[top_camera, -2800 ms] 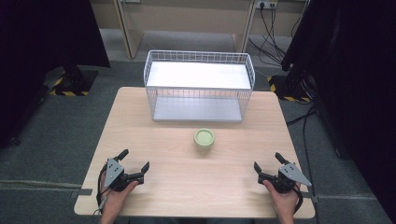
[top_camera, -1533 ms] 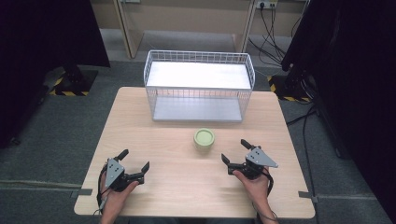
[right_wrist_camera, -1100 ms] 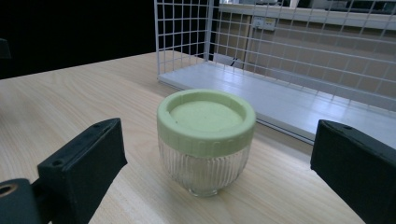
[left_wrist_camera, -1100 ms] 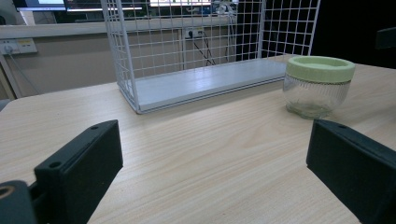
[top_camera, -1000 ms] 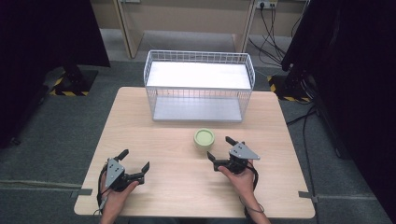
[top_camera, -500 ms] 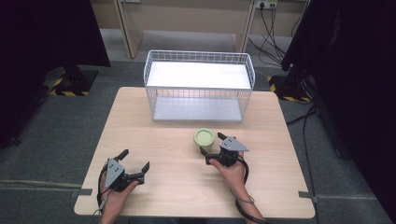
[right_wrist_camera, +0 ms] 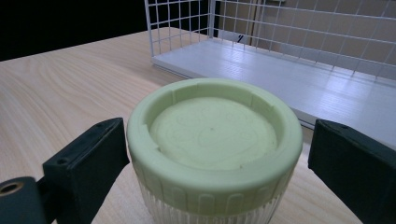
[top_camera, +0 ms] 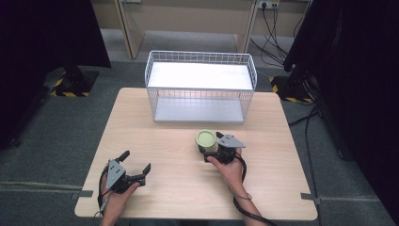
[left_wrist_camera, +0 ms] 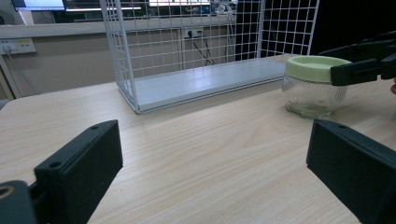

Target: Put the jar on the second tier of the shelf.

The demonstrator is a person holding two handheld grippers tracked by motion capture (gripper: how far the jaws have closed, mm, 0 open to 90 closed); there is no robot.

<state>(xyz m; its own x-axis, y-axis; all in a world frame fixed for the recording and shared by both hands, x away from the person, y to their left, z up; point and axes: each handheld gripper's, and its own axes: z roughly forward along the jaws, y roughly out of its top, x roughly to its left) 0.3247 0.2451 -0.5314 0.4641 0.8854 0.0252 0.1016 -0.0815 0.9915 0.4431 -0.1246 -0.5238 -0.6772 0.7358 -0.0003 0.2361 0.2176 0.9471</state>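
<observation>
High view counts out two grippers, one jar, one wire basket and one table. Nearest the person, the left gripper (top_camera: 136,169) rests on the table (top_camera: 155,141) at its near left, held in the left hand (top_camera: 115,195), its jaws spread wide with nothing between them. Farther in and to the right, the right gripper (top_camera: 207,148) sits near the table's middle in the right hand (top_camera: 230,172), with the grey plate on top and a cable trailing back along the forearm. The jar (top_camera: 205,139), clear glass with a pale green lid, stands upright on the table just ahead of that hand, between the right gripper's tips. Beyond it the basket (top_camera: 202,87), white wire with a flat white floor, stands at the far edge, close behind the jar but apart from it.

Right gripper view puts the jar (right_wrist_camera: 212,149) squarely between the two black jaws, which stand wide; the left one is at or almost at the lid's rim, the right one a small gap off it. The basket (right_wrist_camera: 299,60) rises behind.

Left gripper view shows its own jaws wide over bare wood, the jar (left_wrist_camera: 315,86) well off to the right with a jaw of the right gripper (left_wrist_camera: 366,63) at its lid, and the basket (left_wrist_camera: 205,56) beyond.
</observation>
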